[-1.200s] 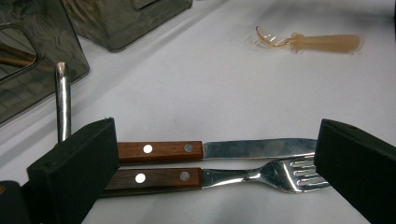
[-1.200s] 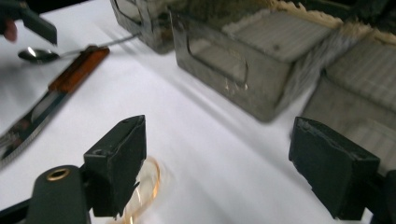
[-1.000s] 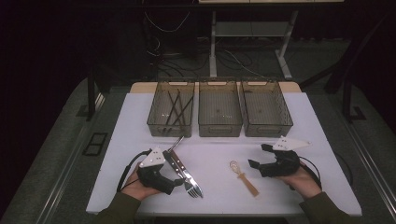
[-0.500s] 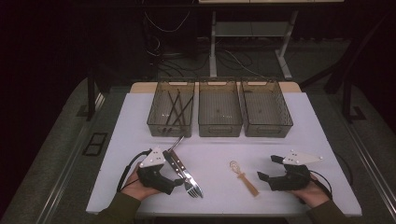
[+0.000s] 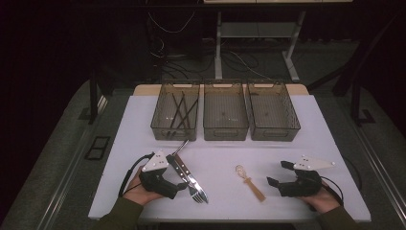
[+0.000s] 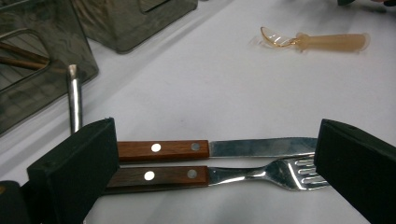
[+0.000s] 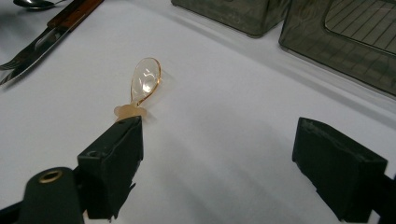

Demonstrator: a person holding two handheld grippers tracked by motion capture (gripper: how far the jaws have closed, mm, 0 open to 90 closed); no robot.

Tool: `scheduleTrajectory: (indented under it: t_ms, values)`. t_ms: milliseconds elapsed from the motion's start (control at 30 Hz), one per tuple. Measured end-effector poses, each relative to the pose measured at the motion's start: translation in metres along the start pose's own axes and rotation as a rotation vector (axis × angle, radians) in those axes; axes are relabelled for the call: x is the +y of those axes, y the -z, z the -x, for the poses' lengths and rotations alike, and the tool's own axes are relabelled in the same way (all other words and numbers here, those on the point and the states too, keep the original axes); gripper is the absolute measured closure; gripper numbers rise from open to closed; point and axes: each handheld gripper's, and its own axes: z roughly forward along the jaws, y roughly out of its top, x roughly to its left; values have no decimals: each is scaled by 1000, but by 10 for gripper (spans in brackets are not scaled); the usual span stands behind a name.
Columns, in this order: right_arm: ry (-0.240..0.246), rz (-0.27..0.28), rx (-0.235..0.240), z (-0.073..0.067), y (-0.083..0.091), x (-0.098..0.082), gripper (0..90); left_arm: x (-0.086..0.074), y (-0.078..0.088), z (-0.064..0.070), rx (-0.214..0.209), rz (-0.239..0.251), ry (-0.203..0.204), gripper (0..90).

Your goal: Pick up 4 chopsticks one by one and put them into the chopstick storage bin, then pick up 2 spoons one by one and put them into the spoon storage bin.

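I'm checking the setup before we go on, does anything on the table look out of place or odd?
Nothing looks spilled or broken. The knife and fork lie side by side between the open left gripper jaws. The amber plastic spoon lies alone, at an angle, near the open right gripper. Only the left bin holds utensils.

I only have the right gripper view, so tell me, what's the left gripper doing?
Observer: The left gripper is open, its jaws straddling a knife and a fork that lie side by side.
Operator: What's inside the bins?
Observer: The left bin holds thin dark sticks.
Operator: How does my gripper sit relative to the spoon?
Observer: In the high view the spoon lies apart from the open right gripper, toward the table's middle.
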Motion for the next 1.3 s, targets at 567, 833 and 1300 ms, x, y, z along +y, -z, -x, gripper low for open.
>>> scheduleTrajectory:
  t_ms: [567, 833, 1300]
  values:
    - [-3, -19, 60, -9, -1, 10, 144, -4, 10, -10, 38, 8, 22, 0]
    - [43, -76, 84, -29, -10, 19, 122, -4, 9, -10, 40, 6, 20, 0]
    - [109, -207, 116, -48, -26, 23, 232, -4, 7, -9, 32, 5, 14, 0]
